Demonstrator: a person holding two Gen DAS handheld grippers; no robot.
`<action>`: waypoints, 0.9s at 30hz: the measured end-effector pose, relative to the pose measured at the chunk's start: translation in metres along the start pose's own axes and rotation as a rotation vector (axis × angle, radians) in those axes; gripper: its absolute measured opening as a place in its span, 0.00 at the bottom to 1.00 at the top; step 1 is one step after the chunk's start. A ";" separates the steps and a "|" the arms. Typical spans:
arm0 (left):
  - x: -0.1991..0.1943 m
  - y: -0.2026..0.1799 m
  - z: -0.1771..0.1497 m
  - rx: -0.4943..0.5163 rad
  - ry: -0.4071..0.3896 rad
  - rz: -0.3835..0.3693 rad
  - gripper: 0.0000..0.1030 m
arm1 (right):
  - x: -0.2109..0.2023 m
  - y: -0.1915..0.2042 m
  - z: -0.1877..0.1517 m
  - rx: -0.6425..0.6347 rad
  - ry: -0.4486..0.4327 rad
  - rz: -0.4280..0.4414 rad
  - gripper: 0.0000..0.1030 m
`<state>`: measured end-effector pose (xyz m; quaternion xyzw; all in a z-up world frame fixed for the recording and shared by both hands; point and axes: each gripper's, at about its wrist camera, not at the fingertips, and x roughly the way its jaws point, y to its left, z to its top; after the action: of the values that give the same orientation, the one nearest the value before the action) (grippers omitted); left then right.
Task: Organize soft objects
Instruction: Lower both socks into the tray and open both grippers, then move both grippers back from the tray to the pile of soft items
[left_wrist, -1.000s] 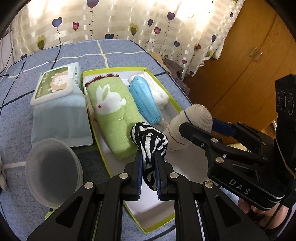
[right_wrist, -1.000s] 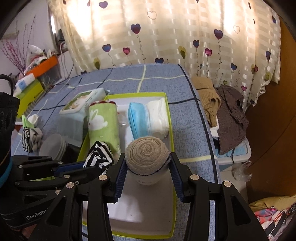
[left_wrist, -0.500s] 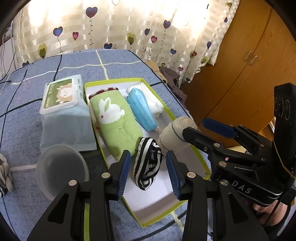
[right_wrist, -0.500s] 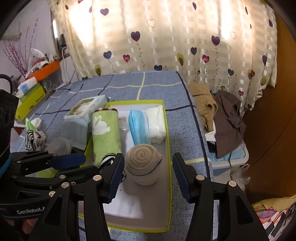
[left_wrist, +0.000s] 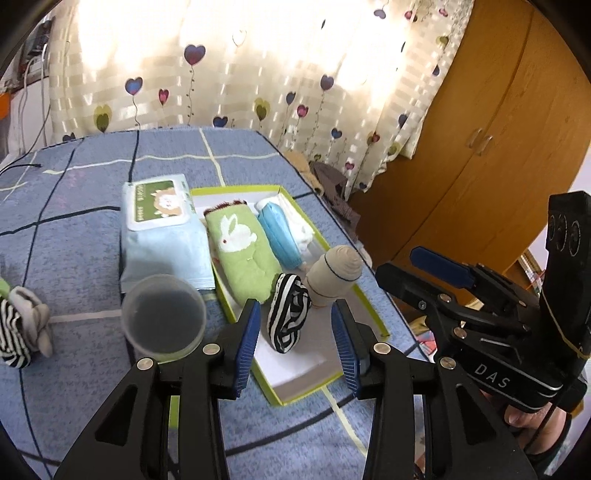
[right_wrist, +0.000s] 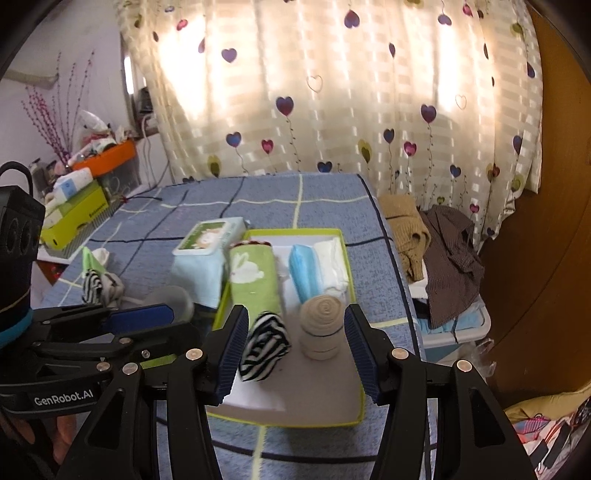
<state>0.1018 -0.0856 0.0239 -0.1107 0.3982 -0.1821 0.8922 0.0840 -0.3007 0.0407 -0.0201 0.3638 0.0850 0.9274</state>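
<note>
Now both rolls have been released: the striped sock (left_wrist: 288, 320) and beige roll (left_wrist: 334, 275) are left in the green box (left_wrist: 369, 314). The left claw (left_wrist: 295, 338) and right claw (right_wrist: 293, 349) are held apart, empty, so another sock (left_wrist: 18, 328) can be fetched.

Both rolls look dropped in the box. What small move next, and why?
Probably swing the left tool toward the striped bundle lying outside the box: both tools are open, and the striped roll and beige roll already rest inside.

Striped sock (left_wrist: 287, 320) beside bandage roll (left_wrist: 334, 276) in box (left_wrist: 364, 306).
</note>
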 end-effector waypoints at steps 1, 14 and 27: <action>-0.006 0.001 -0.002 0.000 -0.011 -0.002 0.40 | -0.004 0.004 0.000 -0.004 -0.005 0.000 0.52; -0.045 0.011 -0.014 -0.016 -0.072 -0.005 0.40 | -0.031 0.039 -0.005 -0.051 -0.039 0.020 0.52; -0.060 0.021 -0.023 -0.042 -0.089 0.010 0.40 | -0.037 0.056 -0.008 -0.076 -0.046 0.047 0.52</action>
<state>0.0522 -0.0430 0.0421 -0.1354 0.3624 -0.1640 0.9074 0.0423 -0.2520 0.0616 -0.0445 0.3391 0.1211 0.9319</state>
